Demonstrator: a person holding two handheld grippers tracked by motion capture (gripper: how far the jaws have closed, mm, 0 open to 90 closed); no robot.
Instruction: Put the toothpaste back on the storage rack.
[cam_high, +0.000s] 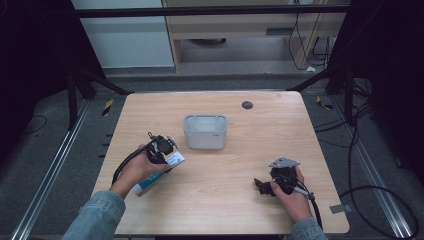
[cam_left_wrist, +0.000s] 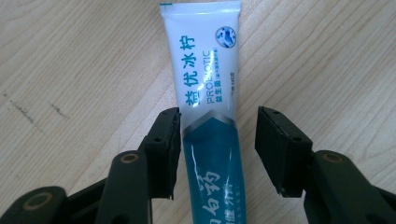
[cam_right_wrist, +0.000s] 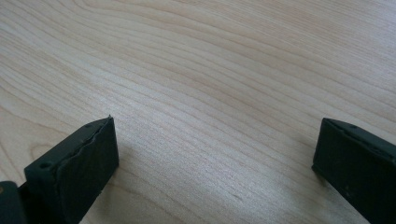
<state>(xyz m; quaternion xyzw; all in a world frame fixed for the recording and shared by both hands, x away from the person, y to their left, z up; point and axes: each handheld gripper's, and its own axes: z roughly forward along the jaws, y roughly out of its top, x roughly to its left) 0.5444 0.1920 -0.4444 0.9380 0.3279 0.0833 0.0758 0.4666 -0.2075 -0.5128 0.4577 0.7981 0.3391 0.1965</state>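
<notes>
Left claw (cam_left_wrist: 218, 135) half-spread, straddling the toothpaste tube (cam_left_wrist: 205, 93), one pad touching it.

Table (cam_high: 215, 200) – container (cam_high: 205, 132) sits approx centre, slightly far of mid. Tube (cam_high: 159, 172) lies flat on table, near-left of container, apart from it. L gripper (cam_high: 161, 150) over tube's far end; in left gripper view tube (cam_left_wrist: 208, 121) runs lengthwise btwn the jaws, one pad (cam_left_wrist: 168, 149) touching its edge, other pad apart. R gripper (cam_high: 265, 185) at near-right, well apart from container and tube – over bare tabletop (cam_right_wrist: 210, 93). Small disc (cam_high: 247, 105) on table far of container, to its right.
</notes>
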